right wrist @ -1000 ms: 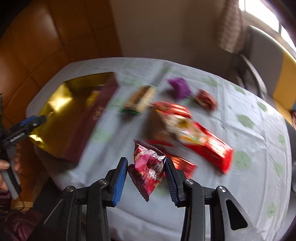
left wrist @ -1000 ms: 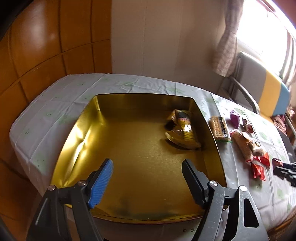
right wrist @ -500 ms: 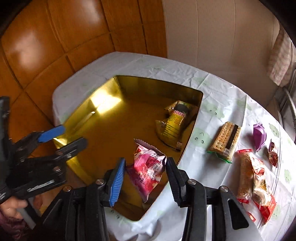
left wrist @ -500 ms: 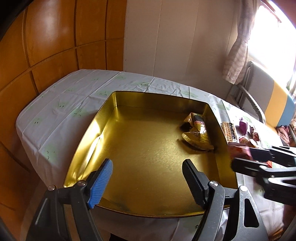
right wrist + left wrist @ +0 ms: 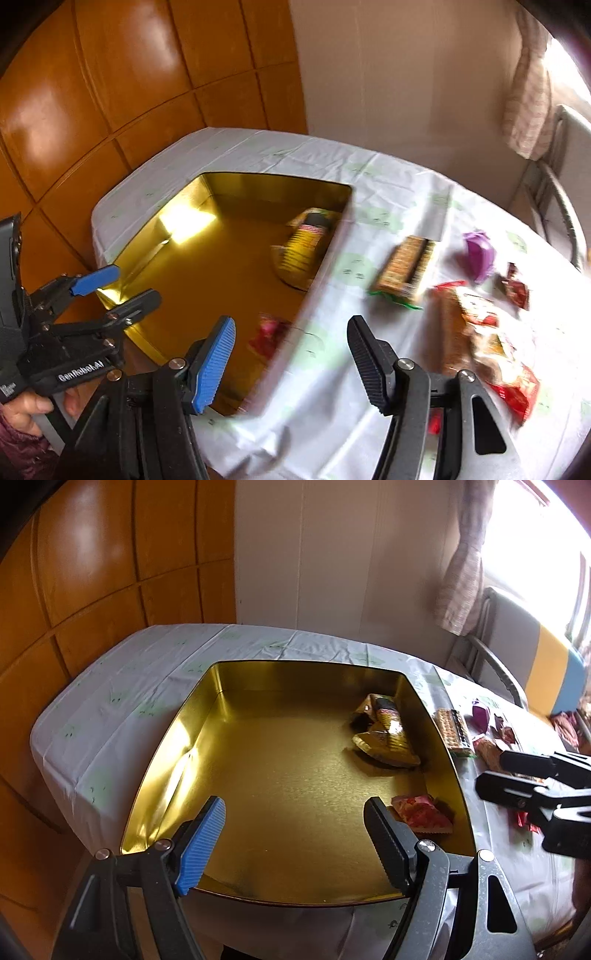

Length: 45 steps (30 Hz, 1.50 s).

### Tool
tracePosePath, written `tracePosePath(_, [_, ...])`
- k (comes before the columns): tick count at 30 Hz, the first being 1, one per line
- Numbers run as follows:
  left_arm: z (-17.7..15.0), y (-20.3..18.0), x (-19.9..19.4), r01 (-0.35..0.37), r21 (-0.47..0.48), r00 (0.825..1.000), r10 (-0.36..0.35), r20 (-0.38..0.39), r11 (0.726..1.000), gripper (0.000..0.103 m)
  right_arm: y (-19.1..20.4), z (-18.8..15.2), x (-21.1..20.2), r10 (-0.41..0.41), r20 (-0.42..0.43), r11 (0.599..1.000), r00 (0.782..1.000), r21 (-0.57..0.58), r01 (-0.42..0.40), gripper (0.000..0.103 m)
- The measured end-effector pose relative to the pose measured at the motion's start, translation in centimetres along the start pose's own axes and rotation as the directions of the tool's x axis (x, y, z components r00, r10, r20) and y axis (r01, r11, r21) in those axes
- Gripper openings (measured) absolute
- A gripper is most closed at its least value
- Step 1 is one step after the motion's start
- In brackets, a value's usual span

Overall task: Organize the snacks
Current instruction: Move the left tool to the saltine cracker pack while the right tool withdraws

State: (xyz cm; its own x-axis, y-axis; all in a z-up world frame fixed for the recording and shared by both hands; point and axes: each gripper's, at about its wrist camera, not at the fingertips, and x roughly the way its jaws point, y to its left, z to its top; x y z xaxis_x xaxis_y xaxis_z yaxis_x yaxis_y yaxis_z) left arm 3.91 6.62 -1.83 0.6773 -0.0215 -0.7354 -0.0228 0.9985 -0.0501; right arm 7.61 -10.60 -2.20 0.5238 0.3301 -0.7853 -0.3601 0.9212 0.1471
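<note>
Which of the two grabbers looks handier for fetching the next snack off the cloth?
Probably the right gripper: empty, jaws opening, right beside the loose snacks, such as the cracker pack. The left gripper hangs open over the gold tin.

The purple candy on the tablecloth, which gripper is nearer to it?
Right. The right gripper hangs beside the snacks, short of the purple candy; the left gripper hovers over the gold tin.

Your right wrist view is smeared: the pink snack packet (image 5: 271, 338) in the gold metal tin (image 5: 221, 273) is only a fuzzy blob, and the red wrappers (image 5: 491, 350) on the white-clothed surface (image 5: 369, 184) run together. Your left claw (image 5: 295, 834) hides the pink packet's corner.
</note>
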Motion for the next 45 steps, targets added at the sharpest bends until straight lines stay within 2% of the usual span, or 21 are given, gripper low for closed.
tracePosePath(9, [0.1,-2.3,-0.7,0.008,0.057,1.000,-0.009,0.017,0.998,0.078,-4.8,-1.4,-3.3,-0.135,0.037,0.991,0.990,0.018,0.134,0.064])
tracePosePath(22, [-0.4,-4.9,-1.1,0.030,0.140,1.000,-0.031,0.003,0.990,0.078,-12.1,-3.0,-6.2,-0.266,0.051,0.961,0.963,0.093,0.261,0.064])
tracePosePath(28, [-0.6,-5.9,-1.1,0.047,0.169,0.999,-0.047,-0.002,0.985,0.078,-16.5,-4.0,-6.9,-0.348,0.029,0.930,0.937,0.141,0.341,0.064])
tracePosePath(33, [-0.2,-7.0,-1.1,0.071,0.205,0.997,-0.071,-0.008,0.976,0.078,-20.9,-5.3,-7.0,-0.422,-0.002,0.887,0.907,0.209,0.413,0.064])
tracePosePath(38, [1.4,-9.4,-1.4,0.144,0.261,0.989,-0.146,-0.010,0.955,0.071,-25.2,-6.9,-6.7,-0.405,-0.061,0.840,0.912,0.371,0.397,0.064])
tracePosePath(41, [3.1,-11.2,-1.1,0.208,0.272,0.978,-0.205,-0.039,0.939,0.062,-25.8,-6.9,-7.2,-0.376,-0.033,0.843,0.926,0.402,0.357,0.064])
tracePosePath(45, [5.9,-14.5,0.3,0.334,0.268,0.942,-0.316,-0.110,0.903,0.044,-25.3,-6.7,-7.4,-0.358,-0.011,0.856,0.934,0.394,0.333,0.064])
